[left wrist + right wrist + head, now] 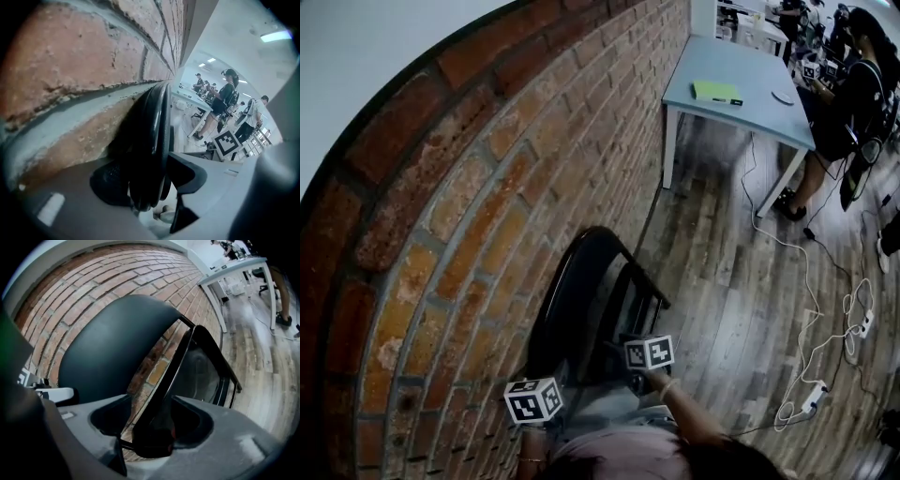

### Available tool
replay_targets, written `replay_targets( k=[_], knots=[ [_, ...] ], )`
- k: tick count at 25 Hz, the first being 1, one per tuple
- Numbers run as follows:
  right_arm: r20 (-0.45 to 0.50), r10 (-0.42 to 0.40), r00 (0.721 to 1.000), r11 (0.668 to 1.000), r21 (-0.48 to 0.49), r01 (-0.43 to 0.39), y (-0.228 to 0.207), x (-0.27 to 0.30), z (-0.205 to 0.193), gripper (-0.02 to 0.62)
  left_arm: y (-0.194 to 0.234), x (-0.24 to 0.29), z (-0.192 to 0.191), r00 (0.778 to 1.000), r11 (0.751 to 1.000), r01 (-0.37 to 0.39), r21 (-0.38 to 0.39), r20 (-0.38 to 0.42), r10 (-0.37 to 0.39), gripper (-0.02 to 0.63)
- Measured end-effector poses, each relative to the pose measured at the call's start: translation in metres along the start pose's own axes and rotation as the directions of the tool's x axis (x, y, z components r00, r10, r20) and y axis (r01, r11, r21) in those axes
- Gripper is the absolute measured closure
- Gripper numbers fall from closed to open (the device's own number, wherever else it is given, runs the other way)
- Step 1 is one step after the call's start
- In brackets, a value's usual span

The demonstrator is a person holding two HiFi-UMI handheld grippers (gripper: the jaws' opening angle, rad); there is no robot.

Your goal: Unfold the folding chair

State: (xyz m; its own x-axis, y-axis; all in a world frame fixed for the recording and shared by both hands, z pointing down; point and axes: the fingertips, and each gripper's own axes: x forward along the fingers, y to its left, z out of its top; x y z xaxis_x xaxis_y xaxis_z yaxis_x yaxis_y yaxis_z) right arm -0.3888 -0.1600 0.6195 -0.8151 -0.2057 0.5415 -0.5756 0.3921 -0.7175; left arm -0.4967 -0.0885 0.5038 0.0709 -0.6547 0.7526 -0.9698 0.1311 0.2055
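A brick wall (487, 187) is seen across the whole left side of the head view, and a wooden plank floor (722, 281) is laid out from its foot. Further along the wall, a light blue table (759, 80) is set with one end close to the bricks. A person in dark clothes (853, 94) is seen at the side of the table away from the wall.

The black folding chair (581, 300) is stood upright right beside the wall. Its rounded backrest (108, 348) is turned flat towards the bricks and its seat (201, 371) is on the side away from them. The seat is tipped up and only slightly parted from the backrest, so that bricks are seen through the gap.

The left gripper (150, 180) is held nearest the wall. Its jaws appear to be closed against the two faces of the backrest's edge. The right gripper (150, 427) is held further from the wall. Its jaws are spread wide around the seat's lower edge; that edge is set near the right jaw, and a clear gap is left at the other jaw.

Well away from the wall, a white cable (811, 281) is trailed over the floor to a power strip (814, 397). A flat green item (715, 91) is laid on the table near its wall end.
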Motion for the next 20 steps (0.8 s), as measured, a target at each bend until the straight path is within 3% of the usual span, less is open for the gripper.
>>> replay_targets(
  k=[10,14,20],
  knots=[
    [-0.005,0.025,1.000,0.991,0.132,-0.024,-0.016,0.033,0.001,0.341,-0.010,0.020,0.011,0.998,0.993,0.036,0.109,-0.058,-0.030,0.422],
    [0.000,0.030,1.000,0.984,0.178,-0.030,-0.018,0.043,0.004,0.341,-0.009,0.021,0.013,0.998,0.992,0.038,0.122,-0.060,-0.031,0.459],
    [0.006,0.045,0.999,0.973,0.224,-0.045,-0.015,0.056,0.004,0.341,-0.014,0.019,0.011,0.993,0.984,0.099,0.148,-0.072,-0.089,0.495]
  ],
)
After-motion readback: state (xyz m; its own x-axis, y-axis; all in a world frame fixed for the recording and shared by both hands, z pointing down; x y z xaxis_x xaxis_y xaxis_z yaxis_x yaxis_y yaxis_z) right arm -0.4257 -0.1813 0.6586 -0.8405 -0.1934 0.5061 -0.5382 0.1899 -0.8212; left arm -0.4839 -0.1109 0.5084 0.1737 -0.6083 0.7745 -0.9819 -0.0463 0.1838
